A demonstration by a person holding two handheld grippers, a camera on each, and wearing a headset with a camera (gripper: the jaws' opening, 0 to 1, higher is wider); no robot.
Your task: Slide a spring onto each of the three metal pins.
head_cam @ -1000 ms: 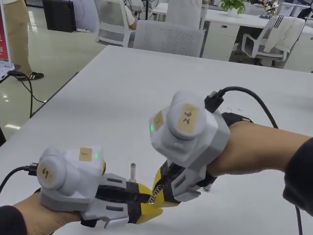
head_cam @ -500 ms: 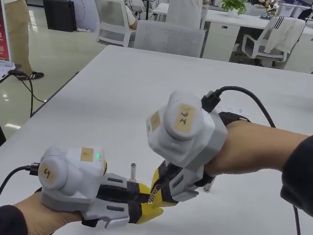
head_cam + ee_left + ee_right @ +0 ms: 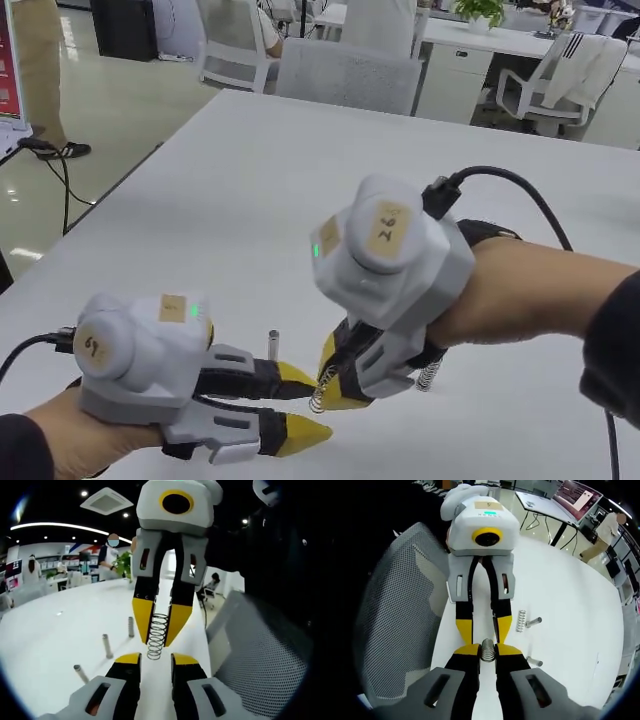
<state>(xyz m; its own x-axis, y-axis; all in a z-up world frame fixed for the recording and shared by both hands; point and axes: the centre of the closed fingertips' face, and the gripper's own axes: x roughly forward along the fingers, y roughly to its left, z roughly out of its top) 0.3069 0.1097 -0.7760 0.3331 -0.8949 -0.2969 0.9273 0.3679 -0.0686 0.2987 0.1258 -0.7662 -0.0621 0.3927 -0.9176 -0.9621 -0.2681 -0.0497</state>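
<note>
So, the spring (image 3: 158, 632) is off the table, pinched crosswise between the yellow tips of the right gripper (image 3: 488, 652), which is clamped on its coils. The lower coils hang free below the tips.

The left gripper (image 3: 156, 660) faces it tip to tip from the near left. Its jaws are spread with nothing between them, and the free end of the spring sits just off their tips. I cannot tell whether they touch.

Three metal pins stand in a row on the white table (image 3: 250, 200), on the far side of the meeting jaws. Counted outward in the left gripper view they are the first pin (image 3: 80, 672), the second pin (image 3: 107, 646) and the third pin (image 3: 131, 626). All three are bare steel and apart from both grippers.

A second spring (image 3: 428, 375) is on the table just right of the right gripper, close beside a pin in the right gripper view.

A black cable (image 3: 500, 190) runs from the right gripper's housing back over the person's forearm. Office chairs (image 3: 345, 75) stand past the table's far edge.
</note>
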